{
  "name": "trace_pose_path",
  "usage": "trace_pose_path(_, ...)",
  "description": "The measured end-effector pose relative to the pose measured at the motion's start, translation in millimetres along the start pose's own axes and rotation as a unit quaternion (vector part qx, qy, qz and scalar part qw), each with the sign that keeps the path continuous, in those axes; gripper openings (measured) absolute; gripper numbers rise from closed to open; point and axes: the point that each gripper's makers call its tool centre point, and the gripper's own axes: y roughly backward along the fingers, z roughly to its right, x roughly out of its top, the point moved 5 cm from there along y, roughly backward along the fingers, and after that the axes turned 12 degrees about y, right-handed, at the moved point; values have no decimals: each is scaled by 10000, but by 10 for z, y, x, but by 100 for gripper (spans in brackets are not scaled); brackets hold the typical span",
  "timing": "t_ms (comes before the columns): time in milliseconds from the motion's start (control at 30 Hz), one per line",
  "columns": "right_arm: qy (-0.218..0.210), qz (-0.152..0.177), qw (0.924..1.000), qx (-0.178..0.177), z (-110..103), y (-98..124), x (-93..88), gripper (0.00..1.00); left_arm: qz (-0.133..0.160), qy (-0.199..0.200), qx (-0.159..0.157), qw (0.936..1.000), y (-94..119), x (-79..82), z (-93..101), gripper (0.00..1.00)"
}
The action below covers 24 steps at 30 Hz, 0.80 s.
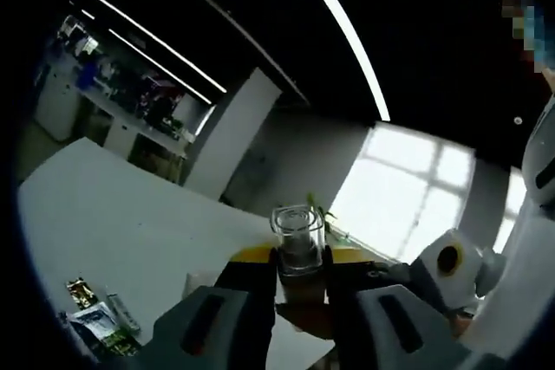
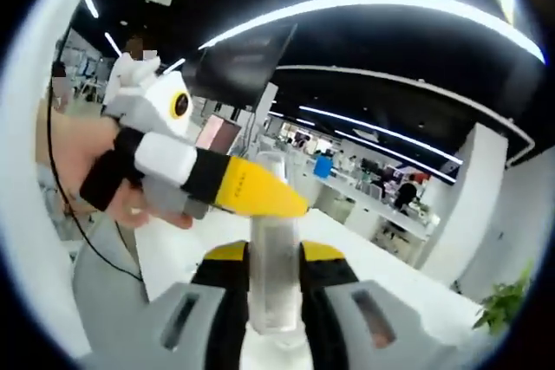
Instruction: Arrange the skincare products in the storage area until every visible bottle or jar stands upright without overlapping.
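Between the left tongs [image 1: 300, 270], raised well above the white bench [image 1: 113, 214], sits a clear jar [image 1: 297, 244], gripped upright. Right tongs [image 2: 276, 279] clamp a clear bottle [image 2: 274, 275]; a hand [image 2: 87, 162] holds the left tongs just beyond.

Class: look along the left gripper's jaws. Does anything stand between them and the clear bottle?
Nothing visible does. In the left gripper view the clear bottle already sits between the left gripper jaws, lifted above the white table. In the right gripper view the right gripper clamps the same bottle.
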Motion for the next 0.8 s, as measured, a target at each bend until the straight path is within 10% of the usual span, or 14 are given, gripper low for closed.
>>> trace_pose_path(167,207,3,9997,143,-27,-49,31,21,47,123,94,9999,72,32,-35,17)
trace_pose_path(333,-457,71,9964,703,-116,-84,5,21,-144,113,158,9997,128,20,-94,16)
trace_pose_path(567,-1466,586,9671,1994,-148,-9,-62,24,-873,-242,-274,9955,181,-60,-47,16)
trace_pose_path(800,-2480,1227,9173,2864,-89,76,13,24,-1049,-372,-998,9888,221,-21,128,16)
